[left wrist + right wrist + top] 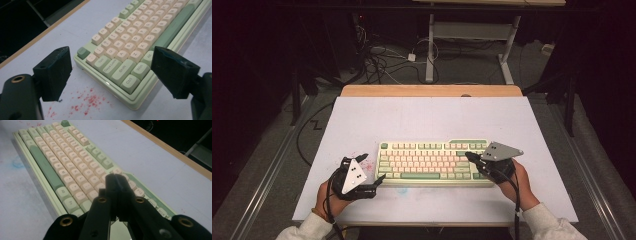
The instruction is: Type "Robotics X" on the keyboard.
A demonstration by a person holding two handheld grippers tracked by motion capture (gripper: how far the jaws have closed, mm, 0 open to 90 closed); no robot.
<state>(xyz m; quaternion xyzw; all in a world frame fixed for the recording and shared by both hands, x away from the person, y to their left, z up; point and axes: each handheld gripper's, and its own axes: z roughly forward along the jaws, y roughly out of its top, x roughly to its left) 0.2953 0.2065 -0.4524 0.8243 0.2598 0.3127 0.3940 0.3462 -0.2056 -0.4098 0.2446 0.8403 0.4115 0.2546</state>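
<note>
**Keyboard at near-centre of bench, both hand-held grippers at its ends**

I've got the keyboard [434, 162] lying flat on the bench [427, 115], near the front edge, long side facing me. Everything below is placed relative to it.

Handling, my read: rigid plastic case, moderate weight, won't flex. Keycaps are the weak point; they can pop off or get pressed if clamped from above. The smooth case edge could slip in hard jaws. I'd take it by the case rim at the two short ends, jaws across the frame lip, not on the keys. Lifted by one end it will likely pivot and drag.

Left hand-held gripper [110, 75]: jaws wide apart, nothing between the pads, touching nothing. It sits just off the keyboard's left front corner, aimed at the Ctrl/Shift end, with that corner framed between the jaws. Red speckled stain [86, 101] on the bench just in front of that corner.

Right hand-held gripper [116, 182]: jaws fully together, holding nothing. It's over the keyboard's right end, tips above the keys near the right-hand block. Whether the tips actually rest on a keycap I can't tell; the jaws hide the contact point. It looks like a poke or press pose, not a grasp.
</note>
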